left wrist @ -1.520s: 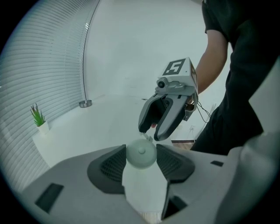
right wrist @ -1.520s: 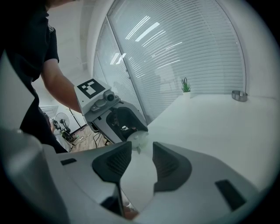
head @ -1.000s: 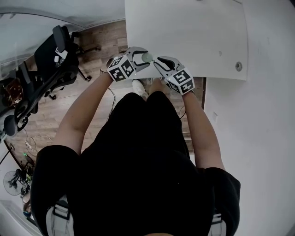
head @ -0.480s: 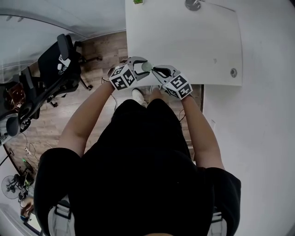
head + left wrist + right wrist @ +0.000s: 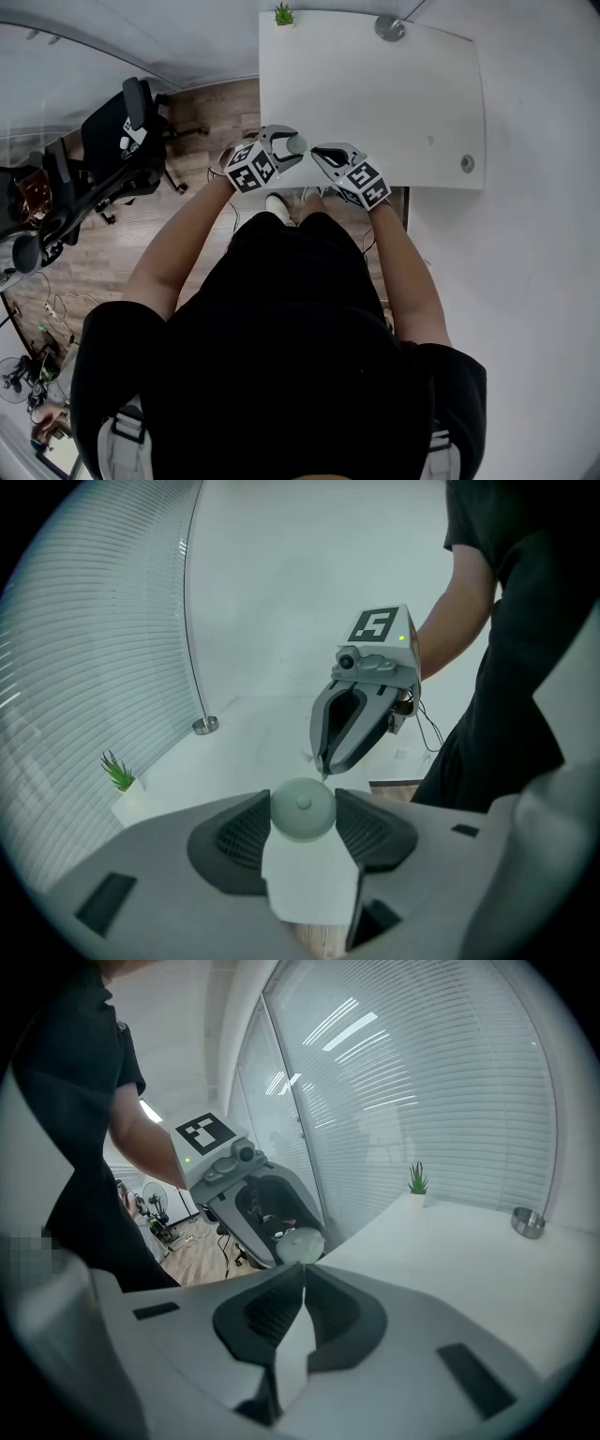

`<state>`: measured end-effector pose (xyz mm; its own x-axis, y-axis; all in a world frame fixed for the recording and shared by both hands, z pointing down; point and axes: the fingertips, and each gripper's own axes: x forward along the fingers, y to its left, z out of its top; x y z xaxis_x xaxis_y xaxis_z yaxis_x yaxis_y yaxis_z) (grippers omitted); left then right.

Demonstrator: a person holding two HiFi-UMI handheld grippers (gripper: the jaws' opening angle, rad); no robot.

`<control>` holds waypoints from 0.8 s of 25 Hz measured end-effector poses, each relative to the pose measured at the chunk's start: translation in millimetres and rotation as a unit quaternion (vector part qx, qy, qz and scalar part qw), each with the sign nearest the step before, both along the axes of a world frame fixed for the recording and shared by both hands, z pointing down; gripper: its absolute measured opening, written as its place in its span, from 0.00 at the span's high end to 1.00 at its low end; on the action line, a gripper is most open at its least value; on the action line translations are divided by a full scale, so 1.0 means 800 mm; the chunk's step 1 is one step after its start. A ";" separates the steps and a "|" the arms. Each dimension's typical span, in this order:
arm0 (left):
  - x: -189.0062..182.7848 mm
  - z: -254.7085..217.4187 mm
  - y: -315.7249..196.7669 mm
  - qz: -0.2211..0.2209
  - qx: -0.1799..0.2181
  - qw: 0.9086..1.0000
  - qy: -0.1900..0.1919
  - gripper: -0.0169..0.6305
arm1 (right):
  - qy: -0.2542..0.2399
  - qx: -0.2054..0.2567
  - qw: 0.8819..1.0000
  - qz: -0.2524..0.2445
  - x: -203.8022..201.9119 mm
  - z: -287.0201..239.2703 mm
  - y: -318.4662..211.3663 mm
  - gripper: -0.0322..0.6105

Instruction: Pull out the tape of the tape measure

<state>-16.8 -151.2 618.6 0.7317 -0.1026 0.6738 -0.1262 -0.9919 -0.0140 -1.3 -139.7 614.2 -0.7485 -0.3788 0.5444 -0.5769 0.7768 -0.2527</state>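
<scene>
Two tips nearly touching: left gripper pinches the tape measure, dead ahead of the right gripper, whose jaws just squeezed together with no tab visible between.

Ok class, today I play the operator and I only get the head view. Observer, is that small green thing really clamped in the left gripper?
Observer: Yes. The left gripper view shows the left gripper with both pads pressed on a round, pale green tape measure that has a small button at its centre.
Operator: And the right gripper's jaws, open or shut?
Observer: Shut. In the right gripper view, the right gripper has just been closing and its jaws now stand together. I cannot make out any tape between them.
</scene>
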 end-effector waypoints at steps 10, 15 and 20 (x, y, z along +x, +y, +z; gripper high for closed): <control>-0.003 -0.021 -0.026 -0.051 0.009 0.999 0.002 0.62 | 0.012 0.015 1.000 -0.002 0.031 -0.016 -0.018 0.94; -0.007 -0.029 -0.035 -0.071 0.011 0.997 0.001 0.62 | 0.011 0.018 1.000 0.003 0.051 -0.024 -0.024 0.94; -0.012 -0.031 -0.047 -0.085 0.011 0.996 -0.001 0.62 | 0.011 0.019 1.000 0.013 0.067 -0.027 -0.032 0.94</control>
